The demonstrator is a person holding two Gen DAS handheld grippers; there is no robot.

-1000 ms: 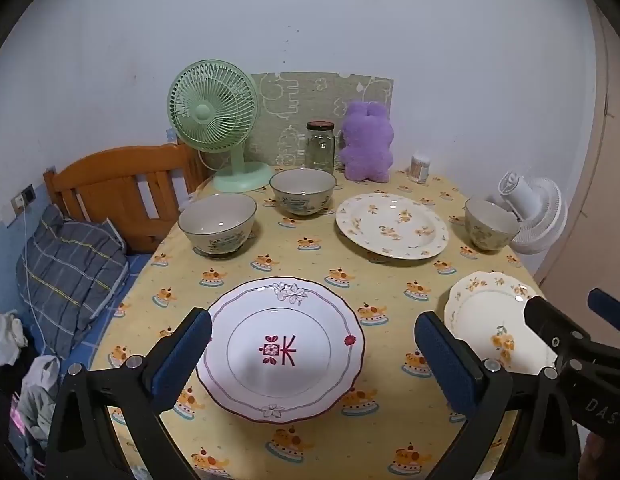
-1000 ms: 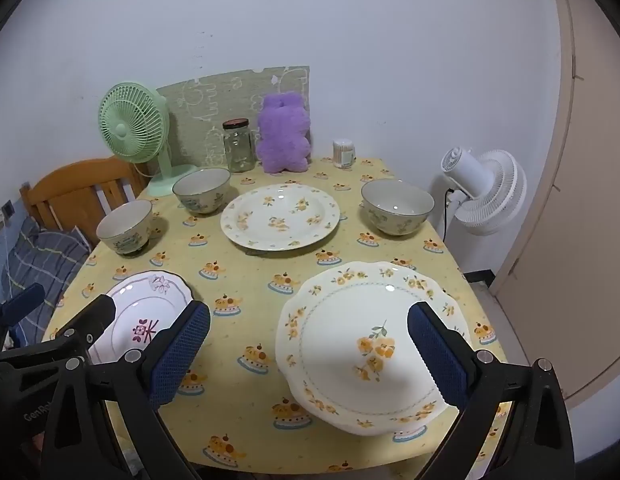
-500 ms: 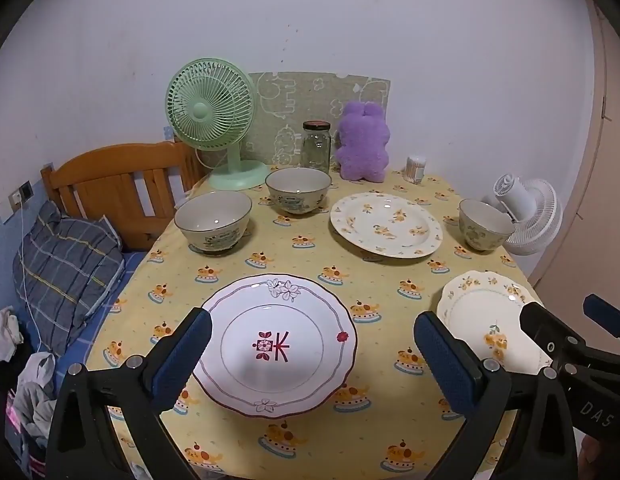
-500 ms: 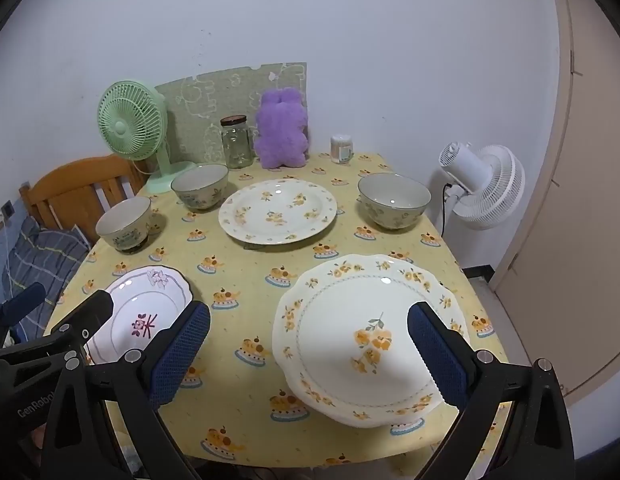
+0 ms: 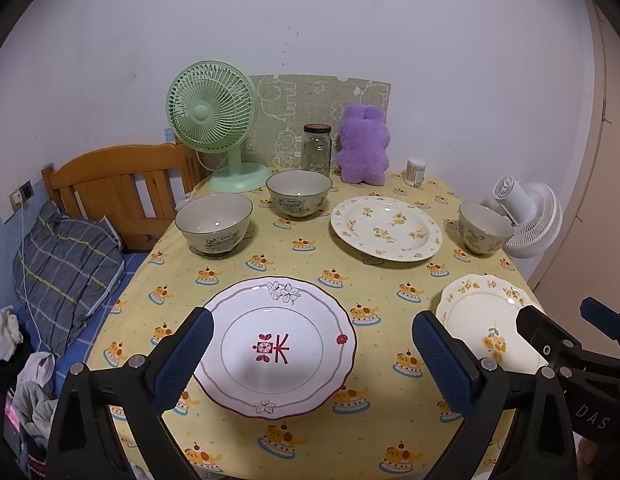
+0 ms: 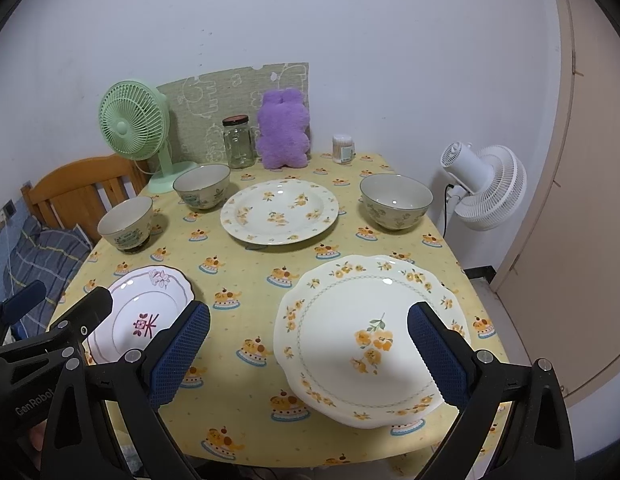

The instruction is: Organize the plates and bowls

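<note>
Two plates lie at the counter's (image 6: 249, 304) near edge; my left hand-held gripper (image 5: 310, 354) hangs spread above the red-marked plate (image 5: 275, 346), my right hand-held gripper (image 6: 310, 354) spread above the scalloped plate (image 6: 370, 336); three bowls stand beyond.

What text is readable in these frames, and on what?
"DAS": cut-off lettering on the right gripper body, seen at the edge of the left wrist view.
"GenRobot": on the left gripper body, at the edge of the right wrist view; the end may be cut off.
Red character-like mark: centre of the red-rimmed plate; not legible as a word.
Bowl labels: too small to read.
</note>
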